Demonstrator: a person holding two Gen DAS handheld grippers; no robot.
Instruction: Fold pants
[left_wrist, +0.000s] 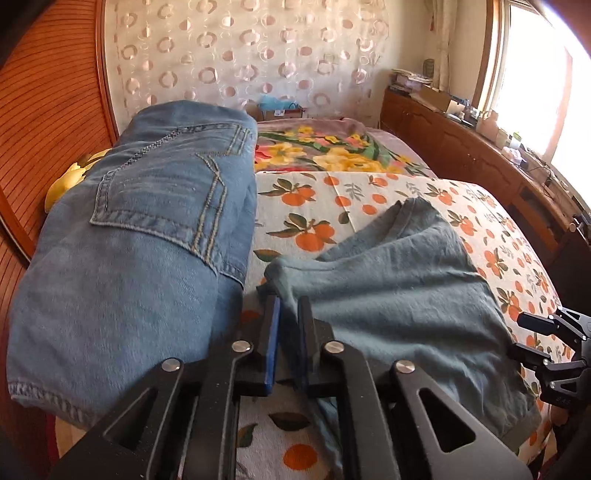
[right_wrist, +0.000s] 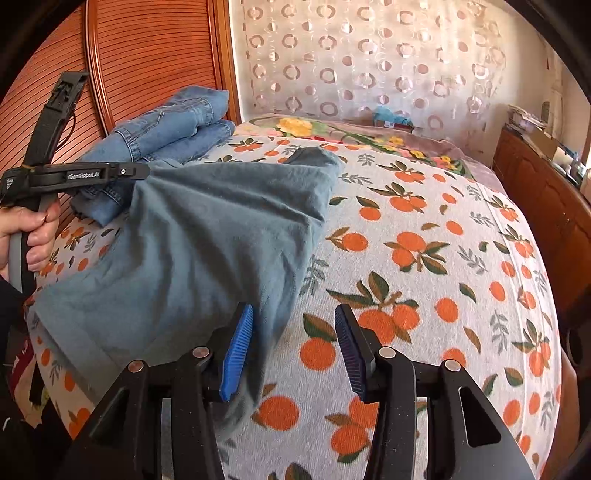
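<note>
The left gripper (left_wrist: 286, 325) has its jaws closed on a pinch of the teal pants (left_wrist: 399, 295), gripping the cloth at a bunched edge that rises a little off the bed (left_wrist: 498, 229). The right gripper (right_wrist: 293, 350) stands with jaws open and nothing between them; its left pad (right_wrist: 238, 350) touches or nearly touches the hanging edge of the same pants, and only the orange-print bedsheet shows in the gap.

The main risk, as I judge it, is that the left jaws hold just a thin fold near the edge. If the person's hand (right_wrist: 35, 236) pulls up or sideways before the right side has any hold, the cloth could slip out, or the pants could drag across the sheet in a lopsided heap instead of folding flat. The right jaws could also close on the bedsheet along with the pants, since the sheet lies directly under the gap, and lifting would then pull the bedding too. A second concern is the folded jeans (left_wrist: 147, 221) just beside the left jaws: a wide sweep could knock or snag that stack.

The teal pants lie rumpled across the middle of the bed, between the two grippers, reaching from the left jaws toward the right ones, with the far end pointing to the headboard side.
</note>
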